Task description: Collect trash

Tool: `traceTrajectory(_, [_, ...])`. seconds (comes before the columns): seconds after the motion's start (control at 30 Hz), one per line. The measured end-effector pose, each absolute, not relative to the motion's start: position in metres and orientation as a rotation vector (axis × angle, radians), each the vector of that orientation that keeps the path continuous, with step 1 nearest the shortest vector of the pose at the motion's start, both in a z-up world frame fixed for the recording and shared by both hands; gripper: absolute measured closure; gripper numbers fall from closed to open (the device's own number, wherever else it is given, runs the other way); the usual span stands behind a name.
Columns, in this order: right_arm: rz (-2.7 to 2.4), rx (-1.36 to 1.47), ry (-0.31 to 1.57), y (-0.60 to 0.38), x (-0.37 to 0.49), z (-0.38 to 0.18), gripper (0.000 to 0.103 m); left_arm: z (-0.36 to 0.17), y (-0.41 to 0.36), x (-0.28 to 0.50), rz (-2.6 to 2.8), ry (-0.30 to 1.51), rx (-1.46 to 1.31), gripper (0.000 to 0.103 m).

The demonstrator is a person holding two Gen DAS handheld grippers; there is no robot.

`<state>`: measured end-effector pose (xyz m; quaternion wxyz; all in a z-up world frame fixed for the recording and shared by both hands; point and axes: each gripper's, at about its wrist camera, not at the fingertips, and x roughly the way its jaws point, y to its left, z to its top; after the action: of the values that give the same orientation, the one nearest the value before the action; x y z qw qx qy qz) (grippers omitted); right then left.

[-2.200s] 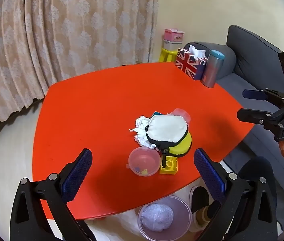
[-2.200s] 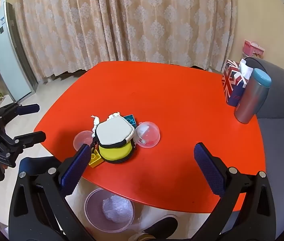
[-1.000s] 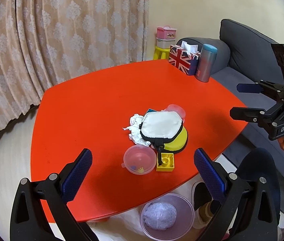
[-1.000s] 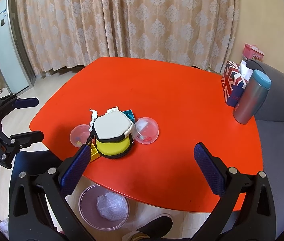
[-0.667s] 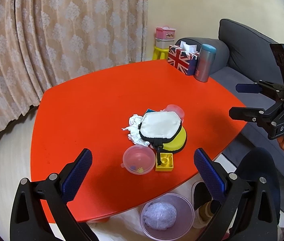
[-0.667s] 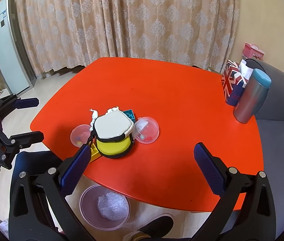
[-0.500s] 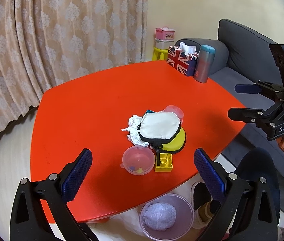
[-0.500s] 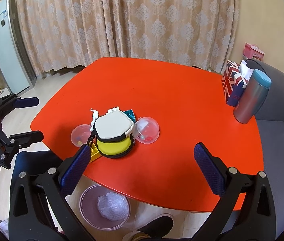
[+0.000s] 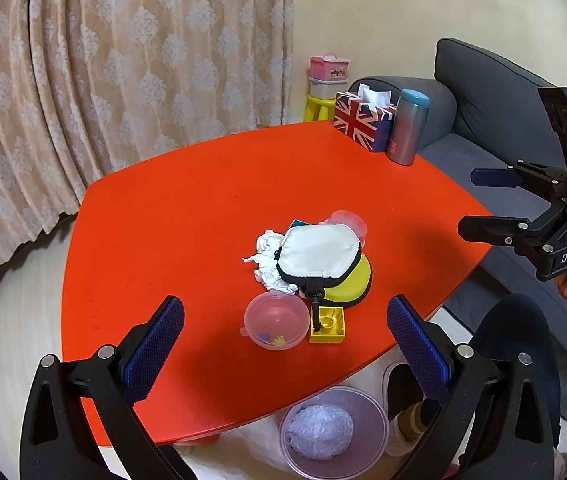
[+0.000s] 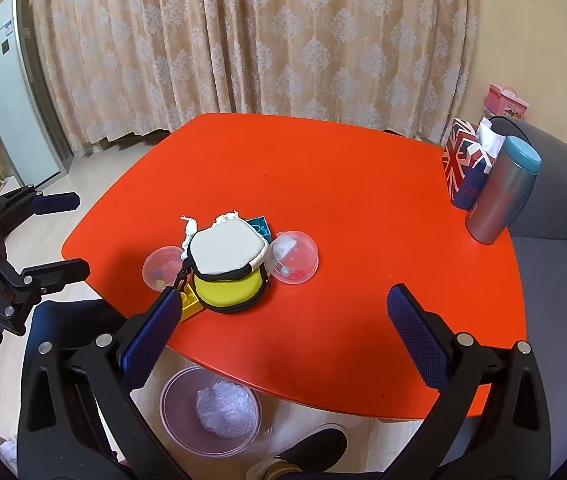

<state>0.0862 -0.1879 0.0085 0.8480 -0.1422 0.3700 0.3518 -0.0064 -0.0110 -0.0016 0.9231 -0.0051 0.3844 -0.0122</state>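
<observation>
- Red table [image 9: 187, 208] is filling mid-frame; white crumpled tissue [image 9: 269, 254] is lying at centre, touching the pouch [image 9: 319, 252].
- Bin [image 9: 333, 432] on the floor, bottom centre, is already holding one wad, so I judge the collecting partly done.
- Left gripper [image 9: 283, 338] and right gripper [image 10: 279, 330] are both hovering, spread wide, gripping nothing.
- Tissue is waiting for pickup.

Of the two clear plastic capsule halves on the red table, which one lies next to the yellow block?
The capsule half holding small blue and yellow bits, beside the yellow block. The other sits behind the pouch.
</observation>
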Motion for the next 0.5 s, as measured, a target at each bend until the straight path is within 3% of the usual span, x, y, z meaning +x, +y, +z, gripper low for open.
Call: traceTrajectory(0.5, [0.754, -0.307, 0.783, -0.1856, 0.0844, 0.0071, 0.003, -0.0036, -0.0113, -0.0035, -0.023, 0.779, -0.009, 0.006])
